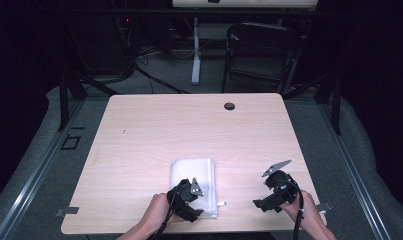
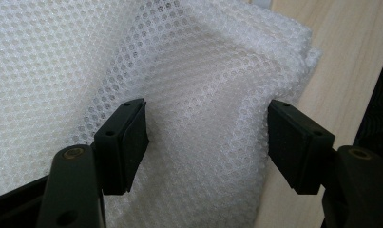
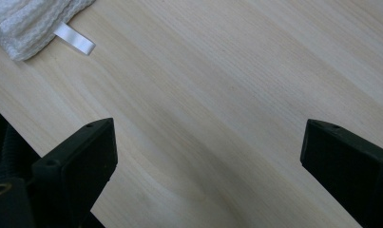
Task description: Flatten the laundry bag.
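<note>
A folded white mesh cloth lies on the wooden table near its front edge. My left gripper is down on the cloth's near end, held in a hand. In the left gripper view its jaws stand apart over the mesh cloth: one pad rests on the fabric, the other sits at its folded edge, and cloth lies between them unpinched. To the right of the cloth, my right gripper hovers open over bare wood. The right gripper view shows the cloth's corner with a white label tab.
The table has a dark cable hole at the back. Its front edge runs just behind both hands. A black folding chair and a white desk leg stand beyond the table.
</note>
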{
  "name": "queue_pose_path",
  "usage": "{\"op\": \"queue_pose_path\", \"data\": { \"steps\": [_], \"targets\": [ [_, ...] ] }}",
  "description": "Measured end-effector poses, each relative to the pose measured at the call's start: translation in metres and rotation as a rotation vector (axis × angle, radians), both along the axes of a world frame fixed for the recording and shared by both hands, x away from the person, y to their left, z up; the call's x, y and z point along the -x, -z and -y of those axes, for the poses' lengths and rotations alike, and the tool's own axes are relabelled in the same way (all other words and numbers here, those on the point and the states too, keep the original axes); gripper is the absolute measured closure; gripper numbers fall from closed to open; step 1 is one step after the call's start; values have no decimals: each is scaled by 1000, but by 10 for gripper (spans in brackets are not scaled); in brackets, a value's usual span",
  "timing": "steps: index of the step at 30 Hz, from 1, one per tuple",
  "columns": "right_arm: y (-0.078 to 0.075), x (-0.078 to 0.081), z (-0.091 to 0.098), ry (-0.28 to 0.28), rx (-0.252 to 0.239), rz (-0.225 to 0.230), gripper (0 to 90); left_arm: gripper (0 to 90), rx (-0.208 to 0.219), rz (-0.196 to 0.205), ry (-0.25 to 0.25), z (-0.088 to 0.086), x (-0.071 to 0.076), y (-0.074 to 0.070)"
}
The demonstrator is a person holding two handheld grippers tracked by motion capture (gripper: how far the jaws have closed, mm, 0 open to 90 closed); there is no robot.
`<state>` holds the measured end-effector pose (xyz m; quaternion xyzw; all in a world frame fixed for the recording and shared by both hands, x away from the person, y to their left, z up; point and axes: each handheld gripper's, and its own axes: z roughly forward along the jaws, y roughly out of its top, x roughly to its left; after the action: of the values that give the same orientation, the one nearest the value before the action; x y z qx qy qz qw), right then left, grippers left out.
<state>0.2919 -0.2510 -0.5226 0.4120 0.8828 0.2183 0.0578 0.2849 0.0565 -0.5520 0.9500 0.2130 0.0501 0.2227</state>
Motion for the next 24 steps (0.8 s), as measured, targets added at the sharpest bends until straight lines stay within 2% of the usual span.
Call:
{"op": "queue_pose_path", "data": {
  "steps": [3,7,8,11,18,19,21,23,24],
  "targets": [
    [1,-1,-1,-10,19,0,46,353,-1,11,2,0,0,1],
    [1,1,-4,-14,2,-11,47,419,7,20,3,-2,-2,1],
    [0,0,-4,-19,20,-8,47,435,12,20,2,-3,-3,0],
    [1,1,-5,-26,5,-13,50,474,14,18,5,-5,-4,0],
    [-1,2,-9,-31,17,-5,106,574,22,24,1,-8,-7,-1],
    [0,2,-10,-32,-4,-7,113,595,28,17,6,-8,-7,-1],
    [0,3,-13,-31,-7,0,133,629,21,22,7,-8,-7,-1],
    [-1,3,-15,-45,17,-6,137,682,23,28,16,-8,-7,-1],
    [0,3,-16,-49,14,-7,141,694,24,27,22,-8,-7,-2]
  ]
}}
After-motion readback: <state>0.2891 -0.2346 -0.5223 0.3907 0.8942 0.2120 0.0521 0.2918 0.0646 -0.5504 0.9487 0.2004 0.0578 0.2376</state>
